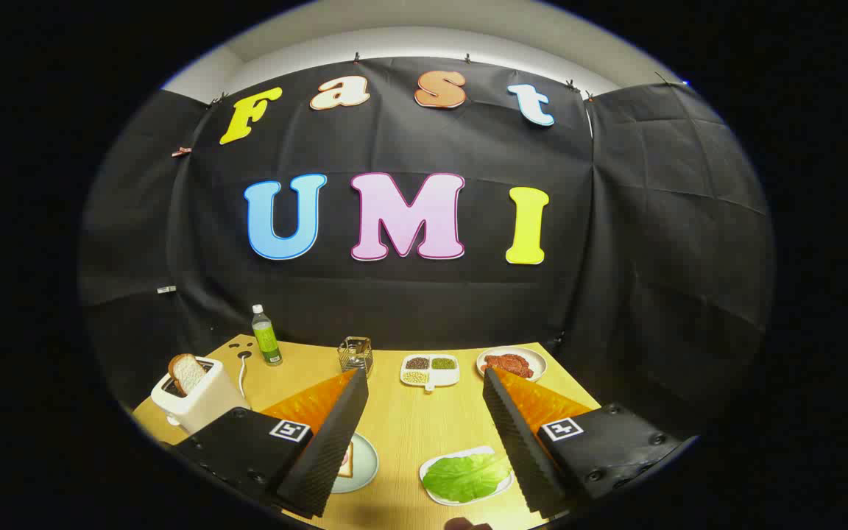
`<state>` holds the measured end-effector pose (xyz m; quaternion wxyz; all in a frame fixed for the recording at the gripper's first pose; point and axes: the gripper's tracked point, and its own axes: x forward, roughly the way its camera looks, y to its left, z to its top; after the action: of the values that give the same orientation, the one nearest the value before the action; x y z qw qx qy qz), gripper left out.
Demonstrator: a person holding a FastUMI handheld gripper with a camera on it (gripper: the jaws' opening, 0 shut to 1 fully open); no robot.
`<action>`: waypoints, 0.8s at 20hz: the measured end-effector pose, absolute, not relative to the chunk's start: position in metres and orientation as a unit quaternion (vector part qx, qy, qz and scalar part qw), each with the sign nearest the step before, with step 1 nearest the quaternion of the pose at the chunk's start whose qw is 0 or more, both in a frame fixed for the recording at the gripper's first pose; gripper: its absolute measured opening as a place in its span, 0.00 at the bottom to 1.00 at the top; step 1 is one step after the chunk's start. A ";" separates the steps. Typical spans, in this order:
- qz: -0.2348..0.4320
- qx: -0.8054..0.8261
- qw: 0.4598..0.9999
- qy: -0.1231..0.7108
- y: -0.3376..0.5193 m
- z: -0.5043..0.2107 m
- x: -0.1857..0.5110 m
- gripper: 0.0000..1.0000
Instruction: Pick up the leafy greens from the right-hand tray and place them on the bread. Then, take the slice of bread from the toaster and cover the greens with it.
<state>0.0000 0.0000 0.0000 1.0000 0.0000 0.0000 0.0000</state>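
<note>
Greens [466,475] lying flat on the right tray [431,492], low between the fingers and nearer the right one. Tongs [424,442] spread wide, holding nothing, hovering high over the tabletop [409,419]. Plate [364,464] peeking from behind the left finger, likely with the bread, mostly hidden. Toaster [196,401] off to the left, slice [187,373] standing up out of the slot. Nothing picked yet. Risks from here: thin limp leaf, easy to pinch only an edge and tear or drop; coming down too hard could shove or tip the tray; swinging left might clip the plate.
</note>
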 end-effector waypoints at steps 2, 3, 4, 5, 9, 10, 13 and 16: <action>0.000 0.004 1.000 -0.002 0.000 0.001 -0.001 0.98; 0.001 0.005 1.000 -0.001 0.000 -0.001 -0.002 0.98; 0.000 0.005 1.000 0.000 0.000 -0.001 -0.001 0.98; 0.001 0.006 1.000 0.001 0.000 -0.002 -0.001 0.98; 0.001 0.005 1.000 0.007 -0.001 -0.004 0.000 0.98; -0.001 0.004 1.000 0.006 -0.003 -0.003 0.000 0.98; 0.000 0.004 1.000 0.008 -0.003 -0.004 0.000 0.98; 0.002 0.006 1.000 0.011 -0.004 -0.006 0.000 0.98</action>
<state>0.0001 -0.0038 -0.0065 0.9999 0.0065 0.0115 0.0016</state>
